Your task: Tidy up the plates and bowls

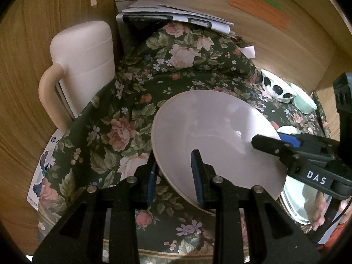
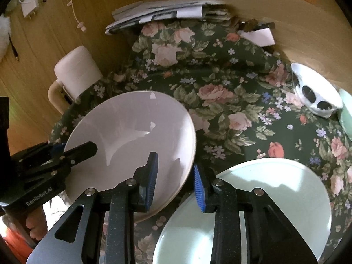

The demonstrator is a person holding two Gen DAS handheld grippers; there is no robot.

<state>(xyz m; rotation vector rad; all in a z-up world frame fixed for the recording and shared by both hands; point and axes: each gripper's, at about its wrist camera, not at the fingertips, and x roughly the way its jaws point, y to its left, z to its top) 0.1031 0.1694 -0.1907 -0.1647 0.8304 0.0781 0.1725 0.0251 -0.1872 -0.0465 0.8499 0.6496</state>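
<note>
Both grippers' fingers [image 1: 199, 176] straddle white bowl [image 1: 211, 132] rim, L [image 1: 175, 177] & R [image 2: 176, 181].

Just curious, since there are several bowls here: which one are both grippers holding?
The big pinkish-white bowl. Both grippers clamp its rim, the left gripper and right gripper. The spotted bowl sits untouched by the wall.

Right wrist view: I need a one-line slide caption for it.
Both tongs, right and left, straddle a white bowl's rim above a floral cloth, beside a pale green plate.
</note>
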